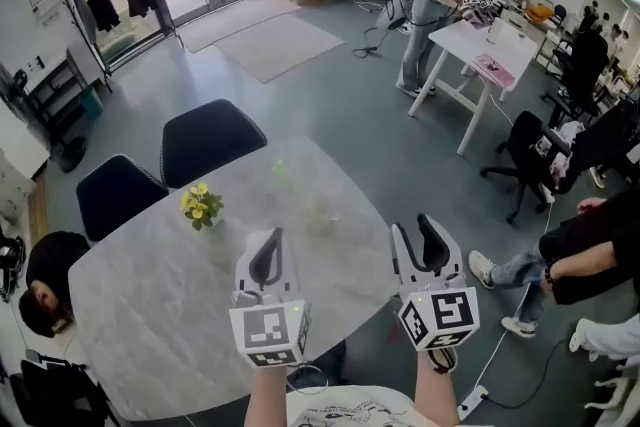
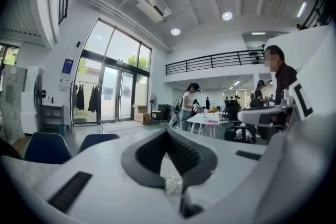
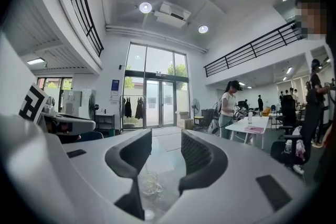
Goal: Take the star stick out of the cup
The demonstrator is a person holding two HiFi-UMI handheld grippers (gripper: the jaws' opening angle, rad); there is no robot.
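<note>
At the far left a person's dark-haired head (image 1: 45, 280) peeks in beside the table (image 1: 150, 315); the rest of that person is cut off. Two dark chairs (image 1: 118, 190) stand at the table's far edge. A small yellow flower (image 1: 201, 205) sits on the table top.

The left gripper (image 1: 272, 237) hangs over the near part of the table. In its own view the left gripper (image 2: 167, 132) has its two tips pressed together with nothing pinched in them. Lower down, a bit of clear glass shows in the slit between the two pads.

Past it, near the middle of the table, is a faint green smudge (image 1: 279, 170). This looks like the top of the star stick, but it is too blurry to see a star shape or the thin stick. Just to its right stands the cup (image 1: 322, 210). It is see-through and very hard to make out against the pale table. Whether the stick is standing inside the cup cannot be told.

The right gripper (image 1: 415, 225) is held near the table's right edge. In its own view the right gripper (image 3: 166, 136) has its jaws wide apart and holds nothing. The cup (image 3: 149, 183) shows low down in the gap, well beyond the tips.

On the far right a seated person (image 1: 570, 250) is cut off by the picture edge.
</note>
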